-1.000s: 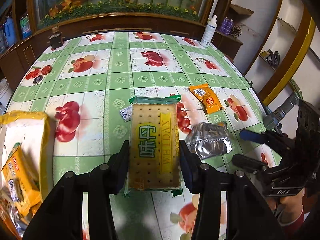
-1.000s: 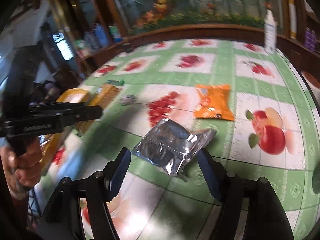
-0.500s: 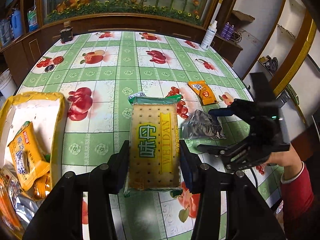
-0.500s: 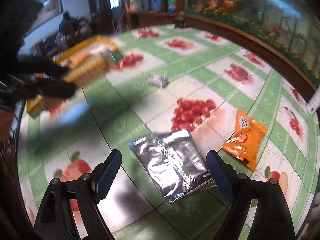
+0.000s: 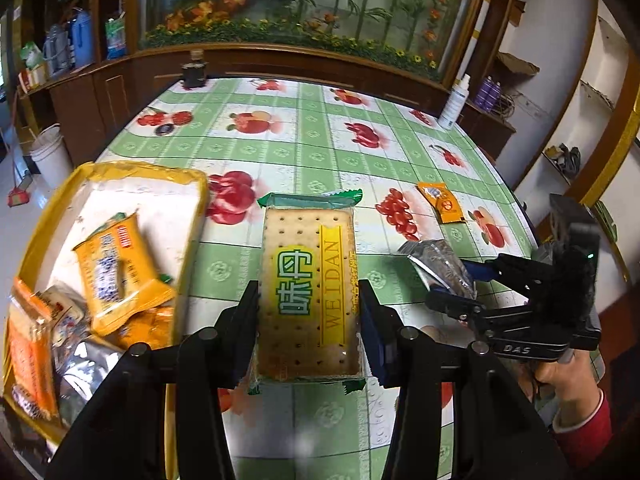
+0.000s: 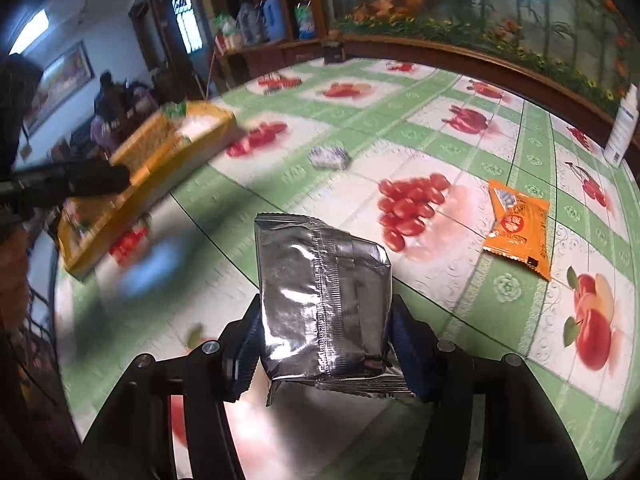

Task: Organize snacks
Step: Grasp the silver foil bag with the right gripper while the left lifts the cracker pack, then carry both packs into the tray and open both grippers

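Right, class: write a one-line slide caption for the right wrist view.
Right gripper clamps a silver foil packet above the fruit-print tablecloth, orange sachet lying beyond.

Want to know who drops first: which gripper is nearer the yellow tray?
Left. The left gripper, holding the cracker pack, is beside the yellow tray; the right gripper, holding the silver pouch, is farther off.

Tray point(image 5: 192, 184) at left on the surface point(image 5: 304, 148), several snack packs point(image 5: 116, 268) inside. Cracker pack point(image 5: 308, 288) between left hand-held gripper point(image 5: 308, 320) fingers, beside tray. Foil pack point(image 6: 324, 300) in right hand-held gripper point(image 6: 320, 344), rightward. Sachet point(image 6: 518, 228) farther right; small wrapper point(image 6: 330, 157) behind.
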